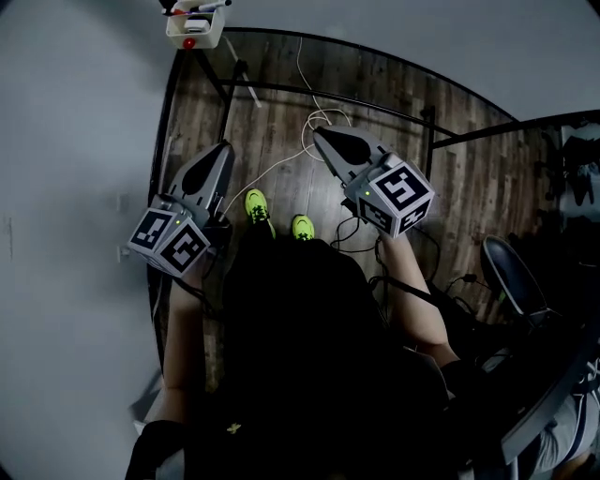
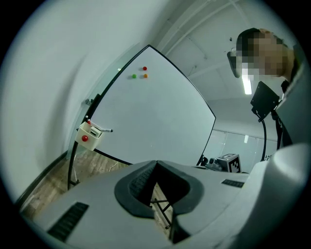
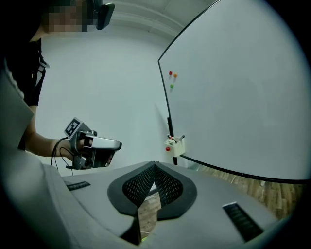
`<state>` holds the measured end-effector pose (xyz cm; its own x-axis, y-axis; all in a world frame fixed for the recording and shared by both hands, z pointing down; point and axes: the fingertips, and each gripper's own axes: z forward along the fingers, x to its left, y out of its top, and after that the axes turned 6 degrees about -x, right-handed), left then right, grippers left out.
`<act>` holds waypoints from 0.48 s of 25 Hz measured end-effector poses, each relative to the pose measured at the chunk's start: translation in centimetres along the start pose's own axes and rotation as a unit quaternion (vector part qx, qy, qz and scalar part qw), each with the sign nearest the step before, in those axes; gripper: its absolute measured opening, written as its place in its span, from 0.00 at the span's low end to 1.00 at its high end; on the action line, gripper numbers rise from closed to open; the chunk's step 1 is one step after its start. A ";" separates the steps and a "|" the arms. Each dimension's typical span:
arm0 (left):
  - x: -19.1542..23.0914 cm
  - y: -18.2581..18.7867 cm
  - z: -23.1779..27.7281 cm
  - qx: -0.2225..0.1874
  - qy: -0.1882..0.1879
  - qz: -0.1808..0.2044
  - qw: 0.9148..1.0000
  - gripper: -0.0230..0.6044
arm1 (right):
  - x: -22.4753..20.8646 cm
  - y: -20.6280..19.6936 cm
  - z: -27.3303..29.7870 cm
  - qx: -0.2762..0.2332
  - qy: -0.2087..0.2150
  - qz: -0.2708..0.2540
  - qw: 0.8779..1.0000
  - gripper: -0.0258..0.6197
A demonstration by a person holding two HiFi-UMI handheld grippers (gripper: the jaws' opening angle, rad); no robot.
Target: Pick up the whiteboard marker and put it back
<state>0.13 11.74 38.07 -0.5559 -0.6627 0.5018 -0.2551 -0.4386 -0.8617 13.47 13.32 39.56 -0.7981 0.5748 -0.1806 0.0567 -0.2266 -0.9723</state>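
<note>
A small cream holder point(image 1: 194, 28) with a red dot hangs on the whiteboard's point(image 2: 155, 107) lower left frame. Whiteboard markers point(image 1: 202, 7) sit in it, and one marker point(image 2: 104, 130) sticks out to the side. The holder point(image 3: 176, 145) is also seen far off in the right gripper view. My left gripper point(image 1: 225, 146) is shut and empty, its tips point(image 2: 155, 162) meeting well short of the holder point(image 2: 90, 133). My right gripper point(image 1: 320, 134) is also shut, with nothing between its ribbed pads point(image 3: 167, 185), and points toward the board's left edge.
Three coloured magnets point(image 2: 141, 73) sit high on the board. The board's black stand legs point(image 1: 427, 127) and white cables point(image 1: 314, 131) cross the wooden floor point(image 1: 469, 178). A dark chair point(image 1: 511, 277) stands at the right. My yellow-green shoes point(image 1: 277, 217) show between the grippers.
</note>
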 end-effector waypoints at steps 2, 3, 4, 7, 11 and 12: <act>-0.7 0.0 -0.4 -0.005 0.006 0.005 1.000 0.09 | 1.0 0.2 -0.3 -0.002 0.024 0.005 1.000 0.04; -1.0 0.0 -0.6 -0.008 0.010 0.008 1.000 0.09 | 1.4 0.3 -0.4 -0.004 0.035 0.008 0.999 0.04; -1.3 0.2 -0.8 -0.012 0.014 0.011 1.000 0.09 | 1.8 0.4 -0.6 -0.006 0.045 0.011 0.999 0.04; -2.6 0.7 -1.5 -0.027 0.024 0.024 0.999 0.09 | 2.8 0.9 -1.1 -0.008 0.066 0.001 0.998 0.04; -4.2 0.9 -2.3 -0.036 0.034 0.039 0.998 0.09 | 4.1 1.3 -2.0 -0.009 0.091 -0.015 0.996 0.04; -4.6 0.8 -2.5 -0.036 0.037 0.041 0.998 0.09 | 4.4 1.4 -2.1 -0.009 0.098 -0.017 0.995 0.04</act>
<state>0.48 15.97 34.93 -0.6330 -0.6477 0.4242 -0.2612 -0.3371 -0.9045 11.31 17.24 37.10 -0.6678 0.7244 -0.1709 0.0432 -0.1915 -0.9805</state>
